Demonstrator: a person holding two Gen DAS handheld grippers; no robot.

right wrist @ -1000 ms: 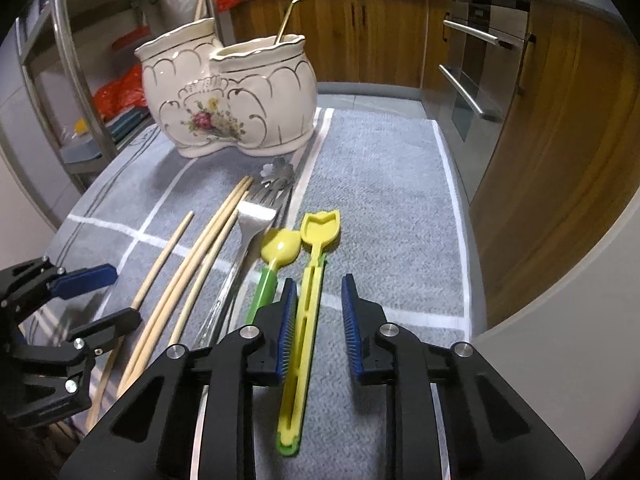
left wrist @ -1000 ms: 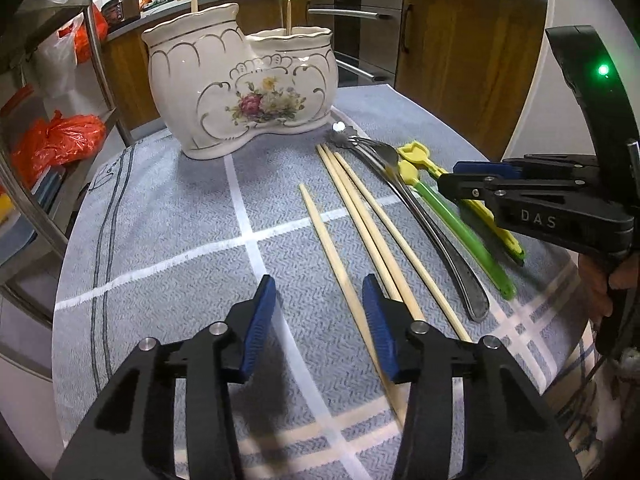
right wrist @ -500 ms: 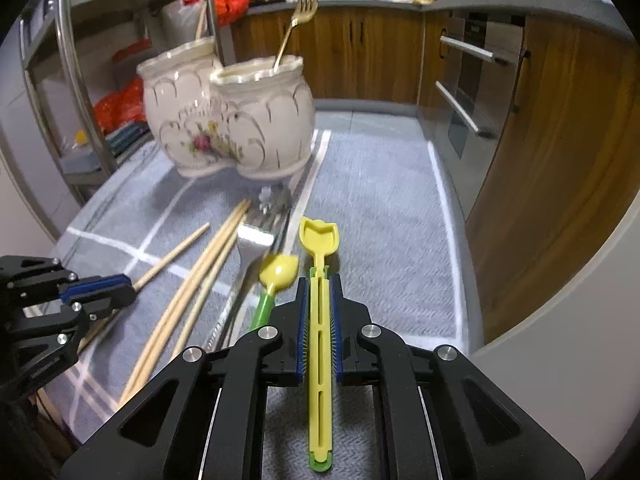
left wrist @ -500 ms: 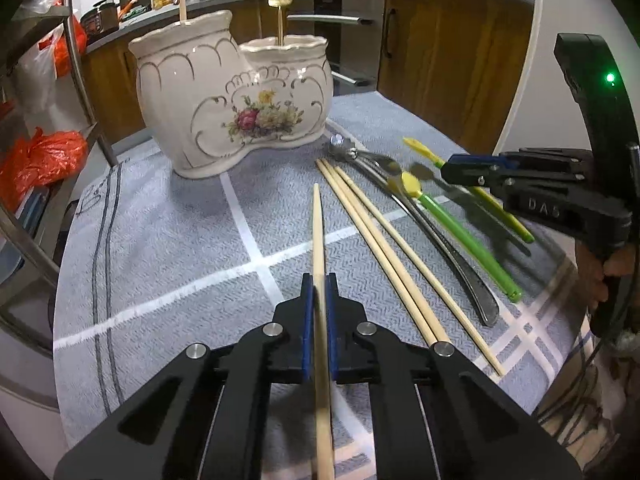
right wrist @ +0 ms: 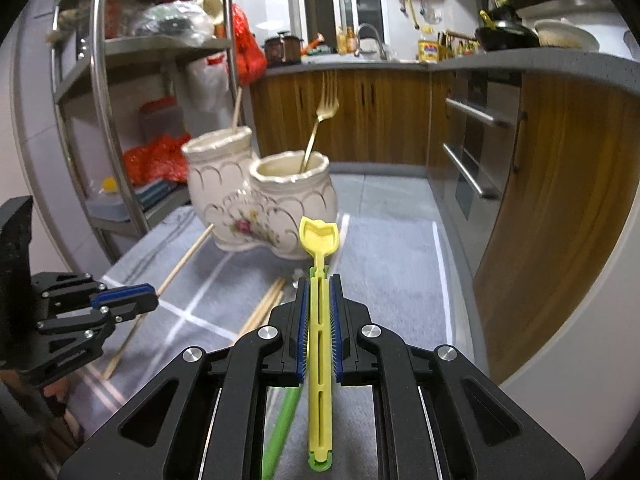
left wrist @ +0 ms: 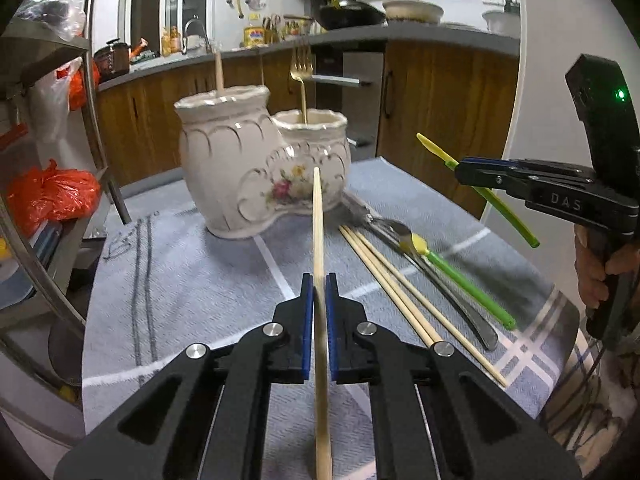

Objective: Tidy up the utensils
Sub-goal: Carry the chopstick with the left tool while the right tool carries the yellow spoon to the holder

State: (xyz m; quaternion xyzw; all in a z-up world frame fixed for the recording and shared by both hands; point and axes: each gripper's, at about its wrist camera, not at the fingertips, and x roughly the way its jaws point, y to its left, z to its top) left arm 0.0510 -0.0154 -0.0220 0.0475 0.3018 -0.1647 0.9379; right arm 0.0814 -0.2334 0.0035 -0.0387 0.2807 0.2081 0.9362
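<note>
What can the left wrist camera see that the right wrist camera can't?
Only the left wrist view shows the metal spoon and the yellow-headed green spoon on the cloth. Only the right wrist view shows the oven handles. Both show the white double holder, the gold fork in it, the chopstick gripped by the left hand-held gripper, and the yellow utensil gripped by the right hand-held gripper.

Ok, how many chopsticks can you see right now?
5: one chopstick in the left gripper, three lying together on the cloth, one standing in the holder's taller pot. Others may hide inside it.
</note>
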